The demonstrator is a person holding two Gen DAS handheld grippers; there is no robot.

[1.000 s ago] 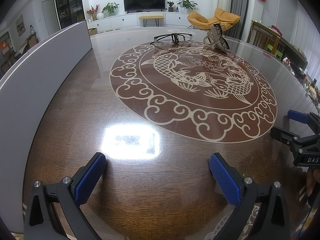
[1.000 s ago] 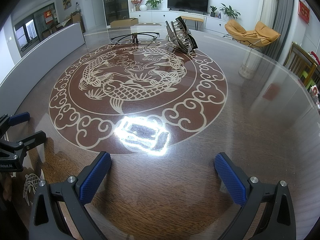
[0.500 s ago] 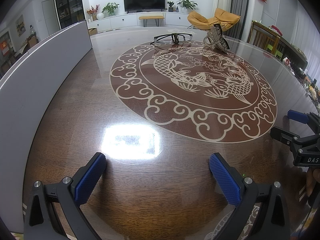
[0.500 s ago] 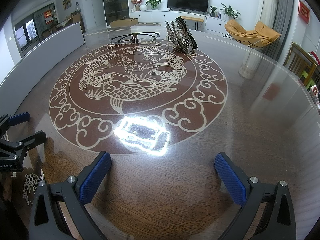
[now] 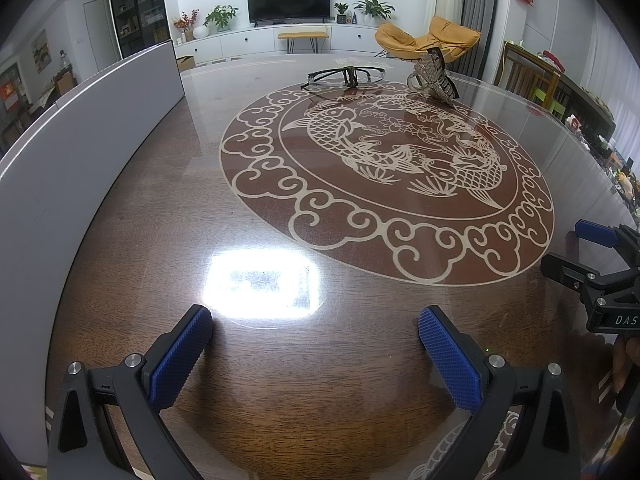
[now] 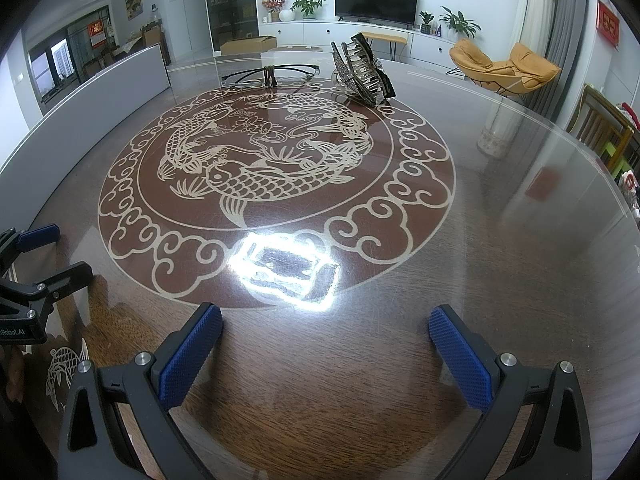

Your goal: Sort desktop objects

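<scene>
Table (image 5: 168, 208): glasses (image 5: 346, 75), hair claw (image 6: 362, 70) both views.

1. A glossy dark wood counter (image 5: 304, 364) with a carp medallion (image 5: 384, 176) mirrors a bright ceiling light.
2. White walls; a television (image 5: 288, 2) above a long white cabinet (image 5: 260, 40) with potted plants (image 5: 374, 6).
3. An orange lounge chair (image 6: 502, 68) by grey curtains (image 5: 476, 12).
4. A dark display shelf (image 6: 230, 4); what may be a window (image 6: 50, 66) far left.
</scene>
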